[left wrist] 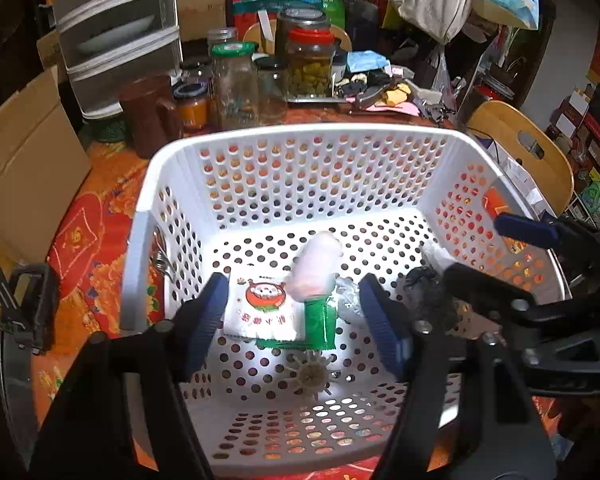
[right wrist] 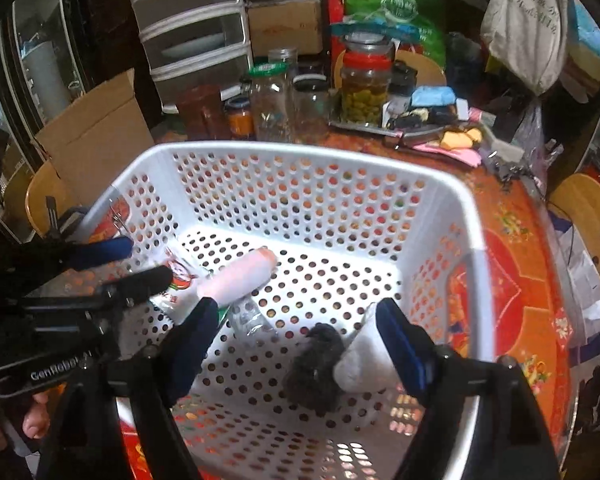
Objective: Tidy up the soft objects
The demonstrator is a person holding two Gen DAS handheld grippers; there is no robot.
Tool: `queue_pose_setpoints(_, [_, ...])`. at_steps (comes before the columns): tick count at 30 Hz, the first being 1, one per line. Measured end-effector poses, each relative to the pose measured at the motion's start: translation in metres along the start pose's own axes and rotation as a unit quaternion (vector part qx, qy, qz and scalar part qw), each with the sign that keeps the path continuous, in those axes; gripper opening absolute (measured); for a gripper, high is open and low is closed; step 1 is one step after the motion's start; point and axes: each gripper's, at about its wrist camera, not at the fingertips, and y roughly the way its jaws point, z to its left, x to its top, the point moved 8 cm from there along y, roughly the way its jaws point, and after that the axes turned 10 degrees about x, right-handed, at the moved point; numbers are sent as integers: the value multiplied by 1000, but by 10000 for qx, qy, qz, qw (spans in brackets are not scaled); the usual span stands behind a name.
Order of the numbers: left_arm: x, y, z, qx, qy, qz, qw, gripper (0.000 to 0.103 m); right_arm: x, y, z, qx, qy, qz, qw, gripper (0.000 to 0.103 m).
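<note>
1. Both grippers hang over the white perforated basket (left wrist: 260, 184), angled down into it from the near side. The basket stands on a red and orange patterned tablecloth (left wrist: 88, 236).

2. The left gripper (left wrist: 296, 320) has its blue-padded jaws spread apart with nothing pinched. Between and just beyond them lie a white tissue pack (left wrist: 260, 308) with a red cartoon print, a green sachet (left wrist: 320, 328) partly over it, and a blurred pink-white soft roll (left wrist: 318, 268).

3. The right gripper (right wrist: 300, 344) is likewise spread and empty. A dark fuzzy ball (right wrist: 316, 364) and a white soft piece (right wrist: 364, 360) touching it sit on the basket floor between its fingers, nearer the right-hand finger.

4. From the right wrist view, the pink-white roll (right wrist: 240, 280) lies with its long axis running diagonally, from the left gripper's side up toward the far wall. I judge the left hand is the nearer one to it.

5. The soft things look already dropped in the basket; I would guess both hands are done releasing and free to fetch more.

6. Jars and a cardboard box (left wrist: 24, 168) crowd the table behind.
</note>
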Motion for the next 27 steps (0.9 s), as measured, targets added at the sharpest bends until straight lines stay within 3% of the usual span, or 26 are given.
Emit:
queue_pose_setpoints(2, [0, -5, -1, -29, -7, -3, 10000, 73, 1, -12, -1, -7, -14, -103, 9999, 89])
queue_pose_setpoints(8, [0, -32, -1, -18, -88, -262, 9996, 99, -7, -41, -7, -63, -81, -307, 9995, 97])
queue_pose_setpoints(10, [-2, -44, -2, -96, -137, -352, 9992, 103, -12, -49, -7, -38, -70, -364, 9993, 98])
queue_pose_setpoints(18, [-38, -93, -9, -61, 66, -582, 9983, 103, -38, -91, -1, 44, 63, -760, 9971, 101])
queue_pose_setpoints(22, [-62, -132, -4, -71, 133, -933, 9955, 103, -57, -115, 6, -252, 42, -848, 9961, 101])
queue_pose_setpoints(27, [-101, -195, 8, -22, 95, -1507, 9885, 103, -95, -163, 19, -739, -12, -1274, 9891, 101])
